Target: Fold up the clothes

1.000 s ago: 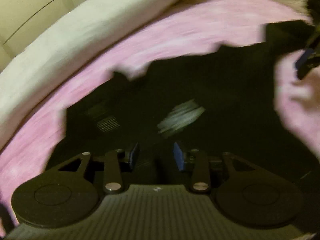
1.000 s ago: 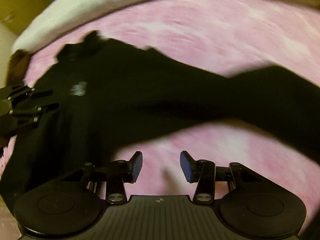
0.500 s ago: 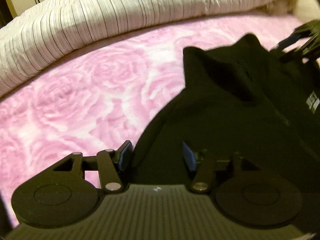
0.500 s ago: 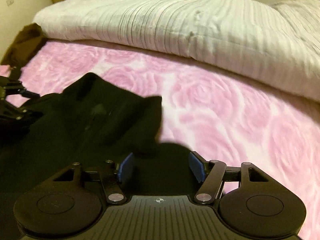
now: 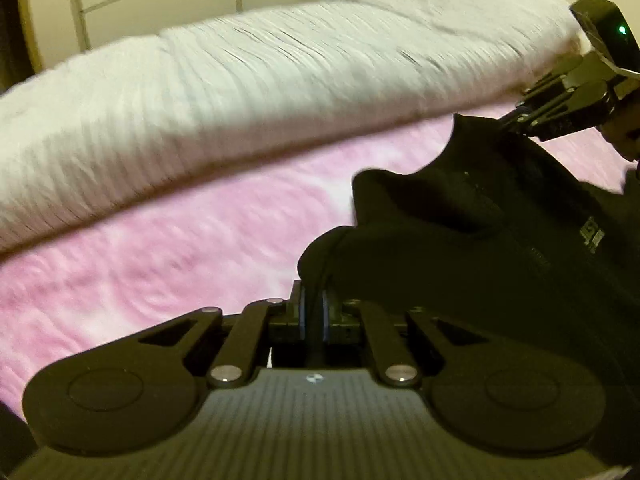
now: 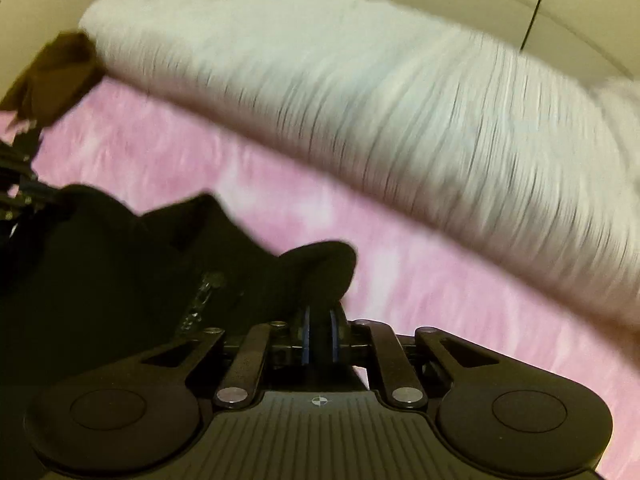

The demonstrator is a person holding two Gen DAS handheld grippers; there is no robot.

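A black, soft-knit garment with a small white printed logo hangs stretched between the two tools above the pink rose-patterned fleece blanket, its dark bulk sagging in the middle. The left gripper has its blue-padded fingers clenched tight on a rolled edge of the cloth, and the right gripper pinches another bunched edge the same way, pads nearly meeting around the fabric. Behind both, a cream ribbed duvet lies rolled along the far side of the blanket.
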